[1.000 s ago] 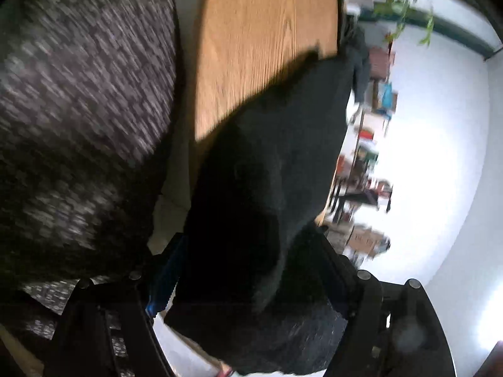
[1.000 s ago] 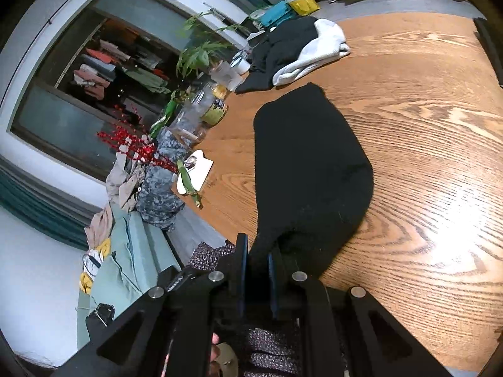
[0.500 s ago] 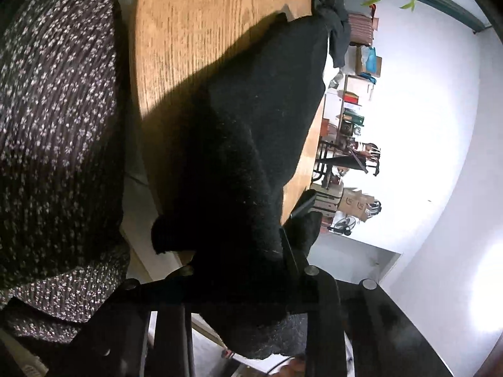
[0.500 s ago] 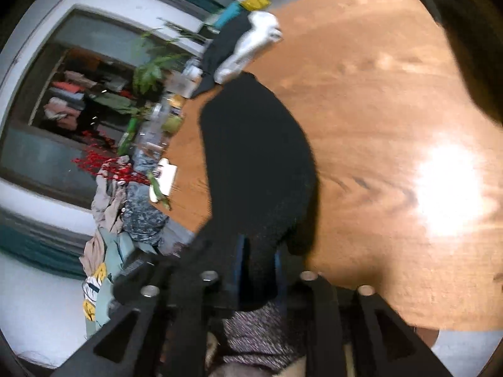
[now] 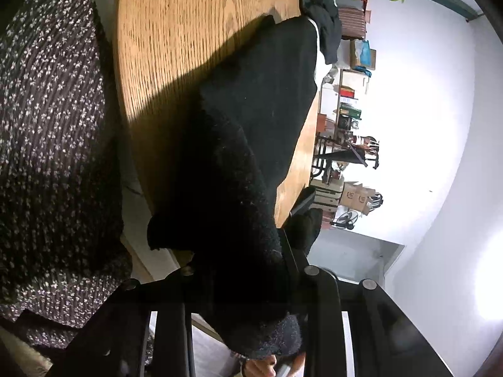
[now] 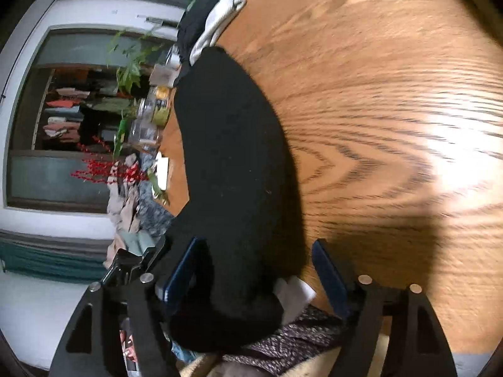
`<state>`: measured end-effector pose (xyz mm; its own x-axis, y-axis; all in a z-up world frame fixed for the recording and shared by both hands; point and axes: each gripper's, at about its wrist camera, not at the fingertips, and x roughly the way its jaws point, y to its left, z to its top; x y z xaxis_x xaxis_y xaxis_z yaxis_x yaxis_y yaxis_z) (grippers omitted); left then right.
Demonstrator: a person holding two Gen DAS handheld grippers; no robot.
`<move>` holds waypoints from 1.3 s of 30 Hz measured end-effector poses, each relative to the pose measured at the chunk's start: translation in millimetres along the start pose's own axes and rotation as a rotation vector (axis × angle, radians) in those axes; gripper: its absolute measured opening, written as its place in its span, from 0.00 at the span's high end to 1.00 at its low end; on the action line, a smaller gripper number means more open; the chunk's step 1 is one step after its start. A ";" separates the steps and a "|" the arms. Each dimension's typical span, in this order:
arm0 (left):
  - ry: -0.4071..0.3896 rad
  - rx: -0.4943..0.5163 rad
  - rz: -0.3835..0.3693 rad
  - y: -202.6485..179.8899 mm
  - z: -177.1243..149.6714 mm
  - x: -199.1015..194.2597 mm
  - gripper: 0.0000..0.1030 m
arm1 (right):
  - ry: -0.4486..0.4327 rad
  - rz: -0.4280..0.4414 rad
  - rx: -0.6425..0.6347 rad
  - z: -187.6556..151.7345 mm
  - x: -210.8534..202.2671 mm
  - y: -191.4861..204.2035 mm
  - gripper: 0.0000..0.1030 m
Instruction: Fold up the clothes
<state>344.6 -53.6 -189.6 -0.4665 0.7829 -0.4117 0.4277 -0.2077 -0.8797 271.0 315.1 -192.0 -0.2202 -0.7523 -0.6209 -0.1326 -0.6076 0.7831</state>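
A black fuzzy garment (image 6: 229, 144) lies stretched along the near edge of a wooden table (image 6: 377, 94); it also fills the left wrist view (image 5: 251, 132). My left gripper (image 5: 248, 286) is shut on its near end, with cloth bunched over the jaws. My right gripper (image 6: 254, 267) is open, its blue-padded fingers (image 6: 182, 270) standing on either side of the garment's other end, which hangs over the table edge. A white tag (image 6: 295, 292) shows there.
A pile of black and white clothes (image 6: 213, 22) lies at the table's far end. Jars and plants (image 6: 151, 116) line the table's left edge. The person's speckled knit top (image 5: 53, 157) is close on the left. Bare wood lies to the right of the garment.
My right gripper was shut on the garment and has opened, letting the cloth go. My left gripper keeps its hold and has shifted slightly along the table edge.
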 end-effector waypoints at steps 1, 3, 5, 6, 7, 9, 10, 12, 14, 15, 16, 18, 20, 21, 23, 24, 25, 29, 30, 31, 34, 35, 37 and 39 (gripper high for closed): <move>0.000 0.002 0.001 0.2 -0.1 0.3 0.70 | 0.020 0.003 0.001 2.0 7.6 0.2 0.23; 0.000 0.006 0.003 1.0 -0.2 0.6 0.71 | 0.082 0.037 0.008 0.9 27.1 1.8 0.23; -0.002 0.008 0.008 2.4 0.2 0.2 0.71 | 0.131 0.082 0.029 -0.9 43.7 1.4 0.26; -0.005 0.008 0.012 2.9 0.6 0.2 0.71 | 0.149 0.109 0.045 -2.0 50.7 0.3 0.37; -0.010 0.008 0.019 3.7 1.1 -0.1 0.71 | 0.152 0.139 0.069 -1.8 55.8 -1.9 0.50; -0.017 -0.004 0.025 5.1 3.2 -0.7 0.71 | 0.152 0.176 0.102 -1.5 62.5 -3.8 0.65; -0.020 -0.011 0.027 5.9 4.2 -0.9 0.70 | 0.149 0.183 0.110 -1.4 64.1 -3.0 0.69; -0.029 -0.034 0.039 7.7 6.8 -4.0 0.64 | 0.137 0.172 0.091 -1.1 62.4 7.2 0.72; -0.072 -0.074 0.022 10.5 8.8 -10.4 0.39 | 0.116 0.174 0.069 3.0 56.2 23.5 0.73; -0.102 -0.094 0.002 12.5 9.2 -14.8 0.20 | 0.104 0.179 0.056 5.7 52.7 32.6 0.73; -0.131 -0.112 -0.018 14.9 9.5 -19.4 0.19 | 0.087 0.181 0.027 8.9 47.3 45.4 0.73; -0.188 -0.149 -0.056 19.7 10.0 -28.7 0.19 | 0.074 0.184 -0.019 13.0 41.5 65.4 0.73; -0.192 -0.172 -0.073 23.0 11.0 -28.6 0.19 | 0.063 0.196 -0.054 17.4 38.0 82.6 0.73; -0.189 -0.188 -0.080 25.6 10.4 -26.2 0.19 | 0.061 0.206 -0.055 19.7 36.8 86.8 0.73; -0.183 -0.222 -0.093 31.0 9.2 -21.5 0.19 | 0.063 0.231 -0.050 23.7 35.6 92.1 0.73; -0.180 -0.238 -0.099 33.6 8.6 -19.1 0.19 | 0.066 0.247 -0.043 25.5 35.5 93.4 0.73; -0.177 -0.255 -0.106 36.3 8.0 -16.7 0.19 | 0.068 0.261 -0.037 27.2 35.6 94.9 0.73; -0.210 -0.316 -0.180 37.6 16.2 -12.7 0.19 | 0.083 0.288 -0.038 28.9 37.4 101.2 0.73; -0.218 -0.305 -0.187 34.0 19.9 -13.0 0.19 | 0.089 0.299 -0.034 29.0 38.0 101.8 0.73; -0.226 -0.293 -0.194 30.3 23.6 -13.3 0.19 | 0.093 0.311 -0.025 28.6 38.8 102.1 0.73; -0.169 -0.293 -0.225 19.9 31.2 0.5 0.19 | 0.092 0.349 0.014 30.3 38.1 94.7 0.73; -0.144 -0.290 -0.227 16.8 34.0 6.5 0.19 | 0.091 0.356 0.022 30.1 38.6 93.6 0.73; -0.086 -0.264 -0.206 9.3 38.7 21.7 0.20 | 0.091 0.374 0.039 29.0 38.7 90.3 0.73; -0.037 -0.245 -0.191 3.7 41.9 35.9 0.22 | 0.082 0.387 0.053 28.6 37.9 88.5 0.73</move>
<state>297.0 -50.9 -217.5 -0.5825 0.7712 -0.2570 0.5017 0.0923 -0.8601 223.2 240.1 -145.3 -0.1857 -0.9422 -0.2787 -0.1051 -0.2630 0.9591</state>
